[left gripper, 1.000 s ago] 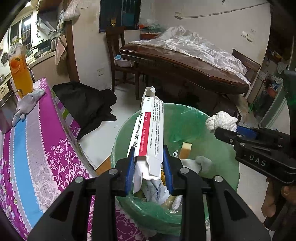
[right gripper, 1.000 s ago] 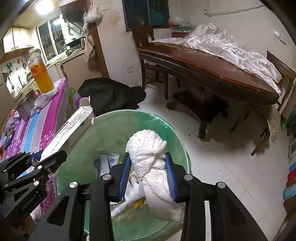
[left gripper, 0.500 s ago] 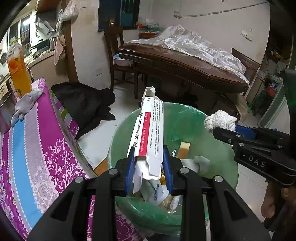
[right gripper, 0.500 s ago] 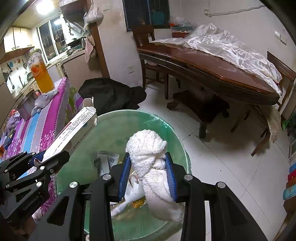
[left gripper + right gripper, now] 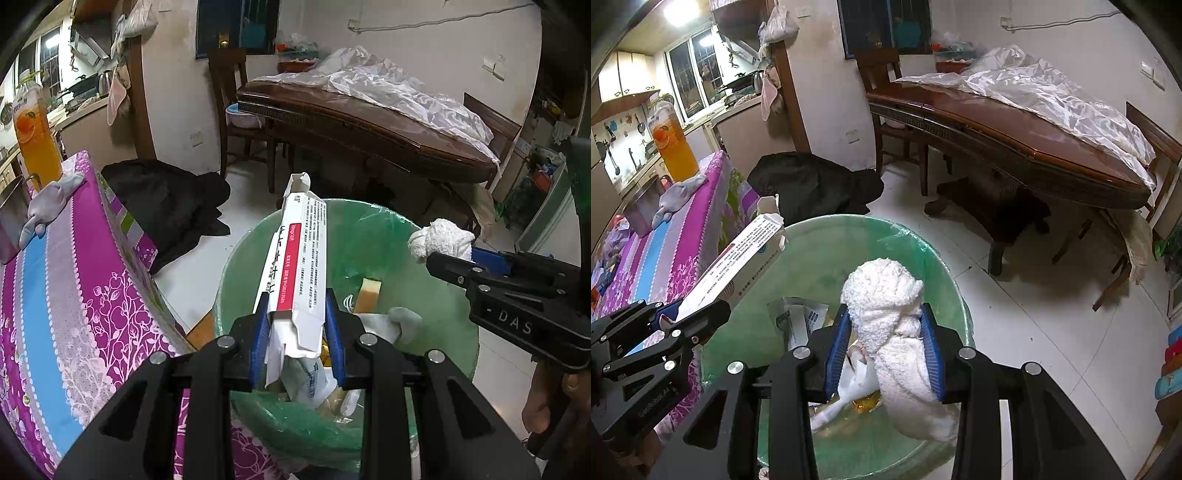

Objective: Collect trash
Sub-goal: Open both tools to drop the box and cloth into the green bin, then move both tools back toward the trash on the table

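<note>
the left gripper [image 5: 295, 325] was clenched on a long white carton with a red stripe [image 5: 299, 266], its blue pads [image 5: 259, 332] pressed against the carton's lower end. the carton slanted up toward twelve o'clock in the left wrist view, its torn flap at the far tip, and it hung above the open mouth of the trash bin [image 5: 369, 236]. in the right wrist view the same carton [image 5: 735, 269] lay at about nine o'clock, jutting up toward one o'clock from the left gripper [image 5: 670, 319] over the bin's near rim.

the right gripper [image 5: 884, 325] was closed on a wad of white towelling [image 5: 886, 295]; the wad bulged above the blue pads [image 5: 836, 343] and a tail drooped below them toward five o'clock. it too hung over the bin [image 5: 945, 269]. in the left wrist view the right gripper [image 5: 476, 258] came in from three o'clock with the wad [image 5: 439, 240] at its tip, above the bin's far right rim.

the bin, lined with a green bag, already held paper packets [image 5: 798, 321], a pale sponge-like block [image 5: 367, 291] and other scraps.

at nine o'clock of the bin stood a table under a purple, blue and white flowered cloth [image 5: 55, 295], touching or just beside the bin; it carried a grey rag [image 5: 48, 206] and a bottle of orange drink [image 5: 37, 140]. a black heap of cloth [image 5: 166, 199] lay on the pale floor at eleven o'clock. toward one o'clock stood a dark wooden table [image 5: 369, 125] with a crumpled clear plastic sheet [image 5: 402, 92] on top.
</note>
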Motion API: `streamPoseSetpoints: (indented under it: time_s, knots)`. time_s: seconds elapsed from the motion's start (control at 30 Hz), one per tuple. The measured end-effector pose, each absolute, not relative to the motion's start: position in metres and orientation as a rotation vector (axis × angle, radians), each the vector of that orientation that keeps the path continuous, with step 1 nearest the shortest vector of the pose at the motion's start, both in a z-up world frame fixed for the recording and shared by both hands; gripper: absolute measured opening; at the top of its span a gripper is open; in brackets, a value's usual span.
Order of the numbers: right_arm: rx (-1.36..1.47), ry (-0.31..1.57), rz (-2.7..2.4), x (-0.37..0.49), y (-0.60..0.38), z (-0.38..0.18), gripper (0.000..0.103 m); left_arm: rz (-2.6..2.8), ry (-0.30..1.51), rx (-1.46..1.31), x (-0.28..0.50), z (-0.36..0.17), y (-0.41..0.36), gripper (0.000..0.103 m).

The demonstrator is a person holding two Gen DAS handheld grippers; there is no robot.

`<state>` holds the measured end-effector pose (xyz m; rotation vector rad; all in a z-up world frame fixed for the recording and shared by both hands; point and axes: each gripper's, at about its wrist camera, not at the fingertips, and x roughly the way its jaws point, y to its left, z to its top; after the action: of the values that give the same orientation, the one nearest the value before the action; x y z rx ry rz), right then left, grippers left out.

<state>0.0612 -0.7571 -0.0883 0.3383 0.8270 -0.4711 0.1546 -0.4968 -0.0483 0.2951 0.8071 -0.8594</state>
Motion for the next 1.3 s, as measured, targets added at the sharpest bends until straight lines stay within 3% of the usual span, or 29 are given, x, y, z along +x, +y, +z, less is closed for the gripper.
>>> streamPoseSetpoints:
  time_s: [0.1, 0.17, 0.2, 0.23, 0.27, 0.3, 0.33, 1.17, 1.3]
  knots:
    - [0.337, 0.825, -0.47, 0.061, -0.757, -0.088, 0.038, -0.855, 0.808, 0.296, 0.155, -0.049, -0.497, 0.027]
    - [0.339, 0.819, -0.47, 0.061, -0.757, -0.088, 0.042, -0.851, 0.804, 0.3, 0.155, -0.048, -0.498, 0.029]
    - [0.338, 0.813, -0.476, 0.06, -0.757, -0.087, 0.051, -0.845, 0.798, 0.304, 0.154, -0.048, -0.498, 0.03]
    - [0.338, 0.806, -0.479, 0.06, -0.757, -0.086, 0.062, -0.837, 0.797, 0.308, 0.155, -0.048, -0.498, 0.038]
    - [0.336, 0.793, -0.487, 0.058, -0.758, -0.085, 0.065, -0.829, 0.795, 0.31, 0.155, -0.048, -0.497, 0.046]
    - [0.335, 0.787, -0.491, 0.056, -0.758, -0.083, 0.067, -0.821, 0.791, 0.31, 0.155, -0.048, -0.497, 0.062]
    - [0.339, 0.779, -0.494, 0.055, -0.759, -0.082, 0.067, -0.817, 0.787, 0.31, 0.155, -0.048, -0.496, 0.07]
    - [0.346, 0.759, -0.5, 0.048, -0.757, -0.073, 0.068, -0.804, 0.785, 0.31, 0.153, -0.045, -0.487, 0.07]
    - [0.339, 0.736, -0.487, 0.047, -0.748, -0.066, 0.072, -0.786, 0.786, 0.3, 0.158, -0.043, -0.473, 0.07]
